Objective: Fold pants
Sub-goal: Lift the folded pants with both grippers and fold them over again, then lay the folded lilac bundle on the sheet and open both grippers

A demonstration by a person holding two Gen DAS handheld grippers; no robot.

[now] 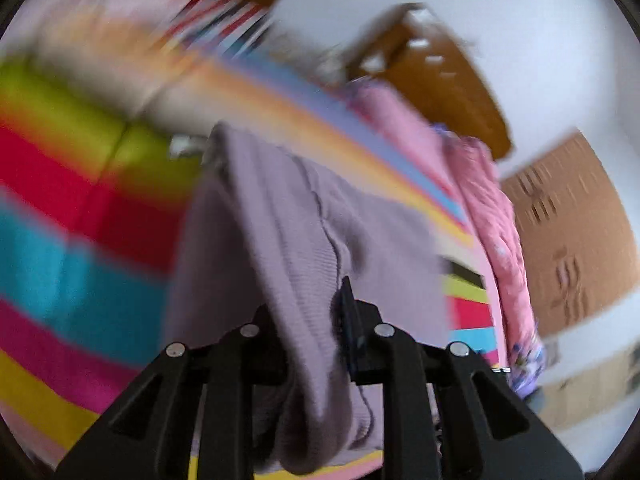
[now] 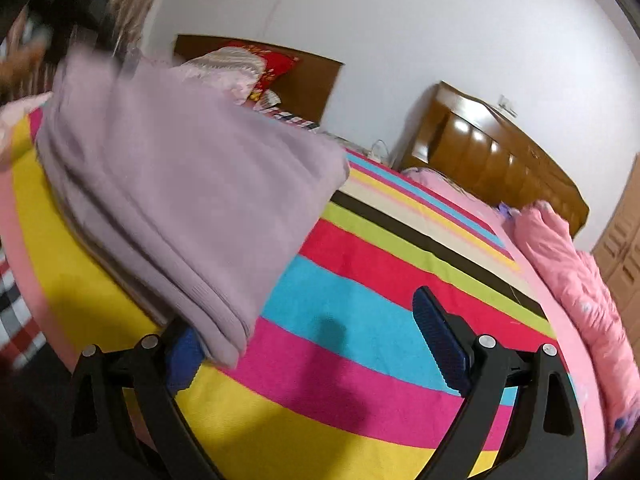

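1. Left gripper (image 1: 308, 320): jaws narrow, clamped on a bunched fold of the lilac pants (image 1: 288, 216), lifted above the striped bedspread (image 1: 72, 240).
2. Right gripper (image 2: 316, 344): jaws wide, holding nothing; pants (image 2: 172, 184) draped over the left finger, near the bedspread's (image 2: 360, 312) left edge.
3. Advised: keep layered edges aligned, lower evenly, smooth flat before release.

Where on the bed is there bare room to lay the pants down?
The striped sheet lies bare between the lilac pants and the pink quilt, reaching back toward the wooden headboard. The right gripper is open over it; the left gripper is clamped on the pants. The far corner is crowded with pillows.
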